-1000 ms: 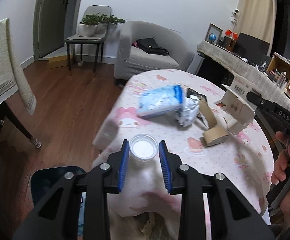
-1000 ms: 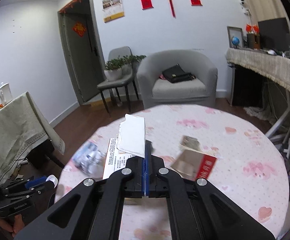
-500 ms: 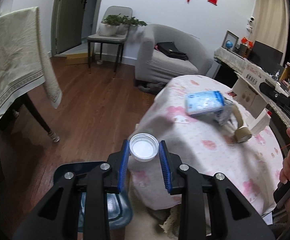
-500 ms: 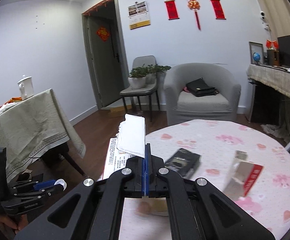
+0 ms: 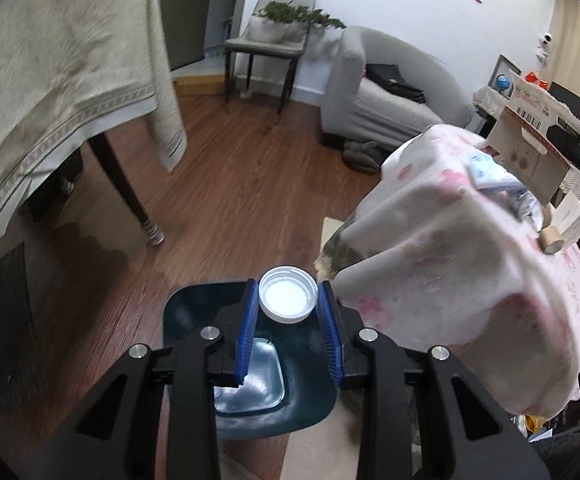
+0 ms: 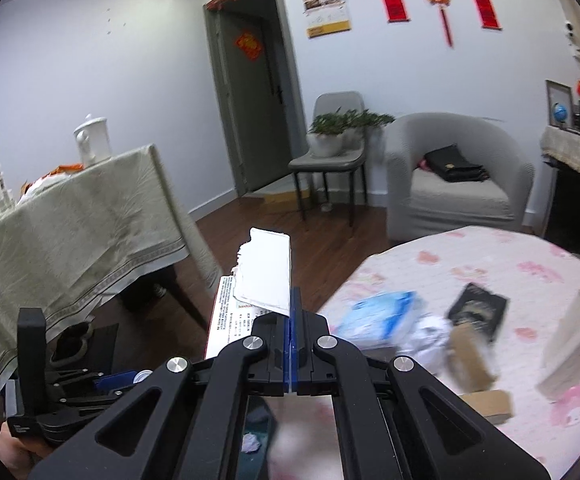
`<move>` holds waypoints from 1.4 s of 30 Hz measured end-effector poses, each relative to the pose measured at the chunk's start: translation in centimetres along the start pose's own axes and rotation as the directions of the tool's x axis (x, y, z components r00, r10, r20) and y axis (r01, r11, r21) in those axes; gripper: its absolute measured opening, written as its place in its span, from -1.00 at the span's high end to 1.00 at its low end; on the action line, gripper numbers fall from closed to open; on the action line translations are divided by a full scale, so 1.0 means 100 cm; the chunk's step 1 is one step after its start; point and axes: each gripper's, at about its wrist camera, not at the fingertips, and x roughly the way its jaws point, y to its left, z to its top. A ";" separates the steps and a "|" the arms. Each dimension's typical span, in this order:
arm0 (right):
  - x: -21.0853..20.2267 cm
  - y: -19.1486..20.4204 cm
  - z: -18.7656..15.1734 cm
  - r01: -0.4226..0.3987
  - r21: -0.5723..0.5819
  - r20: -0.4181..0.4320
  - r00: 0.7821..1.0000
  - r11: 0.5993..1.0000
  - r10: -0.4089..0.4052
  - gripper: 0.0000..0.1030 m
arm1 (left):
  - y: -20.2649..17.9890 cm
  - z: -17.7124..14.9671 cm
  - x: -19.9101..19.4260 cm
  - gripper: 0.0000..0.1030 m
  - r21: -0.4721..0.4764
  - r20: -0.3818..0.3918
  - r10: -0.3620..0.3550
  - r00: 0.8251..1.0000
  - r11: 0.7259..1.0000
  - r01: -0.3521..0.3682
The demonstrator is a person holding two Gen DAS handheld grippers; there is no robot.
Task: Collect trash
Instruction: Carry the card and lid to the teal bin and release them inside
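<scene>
Below, one bin; one cap; one torn box.

The left gripper points down toward the floor, its two blue fingers squeezing something small between them. The right gripper points forward, its jaws pressed tight together on something thin. In its view the left one sits low at 8 o'clock.

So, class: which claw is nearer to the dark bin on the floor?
Left. The left claw, holding a white cap, sits directly above the dark bin. The right claw, gripping torn packaging, is up beside the table.
</scene>
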 end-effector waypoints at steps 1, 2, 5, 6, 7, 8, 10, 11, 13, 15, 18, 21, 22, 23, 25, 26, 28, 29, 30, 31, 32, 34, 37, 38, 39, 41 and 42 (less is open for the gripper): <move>0.004 0.005 -0.001 -0.008 -0.005 -0.010 1.000 1.000 0.008 1.00 | 0.003 -0.001 0.001 0.37 -0.004 -0.005 0.003 1.000 1.000 -0.003; 0.007 0.008 -0.003 -0.012 -0.009 -0.018 1.000 1.000 0.012 1.00 | 0.007 -0.003 0.003 0.37 -0.008 -0.012 0.009 1.000 1.000 -0.009; 0.019 0.020 -0.006 -0.026 -0.023 -0.047 0.999 0.999 0.025 1.00 | 0.018 -0.010 0.009 0.37 -0.019 -0.031 0.019 0.999 1.000 -0.020; 0.022 0.024 -0.007 -0.030 -0.025 -0.057 0.998 0.999 0.029 1.00 | 0.021 -0.012 0.010 0.37 -0.023 -0.037 0.023 0.999 0.999 -0.024; 0.025 0.027 -0.008 -0.034 -0.027 -0.068 0.997 0.999 0.032 1.00 | 0.025 -0.015 0.013 0.37 -0.028 -0.048 0.027 0.998 0.999 -0.028; 0.028 0.029 -0.009 -0.036 -0.028 -0.078 0.996 0.999 0.034 1.00 | 0.028 -0.017 0.015 0.37 -0.032 -0.055 0.029 0.998 0.999 -0.031; 0.036 0.035 -0.013 -0.043 -0.025 -0.102 0.994 0.999 0.041 1.00 | 0.033 -0.021 0.018 0.37 -0.039 -0.073 0.031 0.997 0.999 -0.034; 0.038 0.036 -0.014 -0.043 -0.025 -0.110 0.993 0.999 0.040 1.00 | 0.035 -0.022 0.020 0.37 -0.043 -0.080 0.030 0.996 0.998 -0.034; 0.045 0.040 -0.018 -0.042 -0.027 -0.131 0.991 0.999 0.038 1.00 | 0.040 -0.027 0.026 0.37 -0.057 -0.105 0.026 0.994 0.998 -0.032; 0.052 0.044 -0.021 -0.042 -0.030 -0.153 0.988 0.999 0.037 1.00 | 0.042 -0.031 0.031 0.37 -0.052 -0.127 0.037 0.991 0.998 -0.044; 0.059 0.050 -0.025 -0.047 -0.038 -0.177 0.983 0.998 0.039 1.00 | 0.044 -0.037 0.038 0.37 -0.048 -0.158 0.044 0.986 0.997 -0.052; 0.066 0.058 -0.030 -0.057 -0.048 -0.200 0.979 0.997 0.047 1.00 | 0.047 -0.040 0.040 0.37 -0.043 -0.171 0.044 0.984 0.998 -0.052; 0.069 0.061 -0.032 -0.063 -0.051 -0.211 0.976 0.997 0.051 1.00 | 0.048 -0.042 0.041 0.37 -0.047 -0.177 0.042 0.983 0.998 -0.051; 0.071 0.063 -0.033 -0.067 -0.055 -0.220 0.974 0.996 0.053 1.00 | 0.050 -0.043 0.043 0.37 -0.049 -0.184 0.041 0.982 0.998 -0.051; 0.078 0.068 -0.038 -0.078 -0.062 -0.247 0.967 0.995 0.060 1.00 | 0.054 -0.045 0.046 0.37 -0.053 -0.204 0.046 0.978 0.997 -0.058; 0.082 0.072 -0.042 -0.087 -0.067 -0.267 0.961 0.994 0.066 1.00 | 0.056 -0.045 0.047 0.38 -0.058 -0.208 0.049 0.977 0.996 -0.062; 0.089 0.078 -0.047 -0.101 -0.074 -0.297 0.952 0.992 0.074 1.00 | 0.061 -0.047 0.047 0.30 -0.072 -0.216 0.043 0.976 0.996 -0.060; 0.093 0.080 -0.050 -0.110 -0.074 -0.315 0.946 0.991 0.081 1.00 | 0.062 -0.048 0.047 0.29 -0.075 -0.216 0.041 0.975 0.995 -0.058; 0.095 0.082 -0.052 -0.114 -0.073 -0.326 0.942 0.991 0.084 1.00 | 0.062 -0.048 0.046 0.27 -0.075 -0.215 0.041 0.976 0.996 -0.058; 0.099 0.084 -0.053 -0.118 -0.071 -0.338 0.937 0.991 0.087 1.00 | 0.063 -0.048 0.045 0.21 -0.072 -0.213 0.044 0.976 0.996 -0.060; 0.103 0.086 -0.056 -0.123 -0.066 -0.352 0.931 0.990 0.092 1.00 | 0.064 -0.048 0.043 0.20 -0.070 -0.210 0.044 0.977 0.996 -0.060; 0.107 0.089 -0.060 -0.127 -0.065 -0.368 0.925 0.990 0.095 1.00 | 0.064 -0.047 0.039 0.19 -0.068 -0.202 0.043 0.979 0.996 -0.058; 0.113 0.096 -0.066 -0.130 -0.074 -0.389 0.917 0.989 0.092 1.00 | 0.067 -0.045 0.034 0.18 -0.074 -0.186 0.045 0.981 0.995 -0.059; 0.114 0.098 -0.067 -0.132 -0.076 -0.394 0.914 0.988 0.092 1.00 | 0.068 -0.044 0.032 0.18 -0.077 -0.183 0.045 0.982 0.995 -0.060; 0.117 0.099 -0.068 -0.133 -0.078 -0.402 0.911 0.988 0.092 1.00 | 0.069 -0.044 0.030 0.18 -0.081 -0.177 0.045 0.983 0.995 -0.060; 0.122 0.104 -0.074 -0.140 -0.084 -0.422 0.902 0.987 0.092 1.00 | 0.071 -0.041 0.024 0.18 -0.087 -0.161 0.045 0.986 0.994 -0.059; 0.123 0.106 -0.076 -0.140 -0.089 -0.429 0.899 0.986 0.089 1.00 | 0.072 -0.040 0.020 0.18 -0.090 -0.151 0.044 0.988 0.994 -0.058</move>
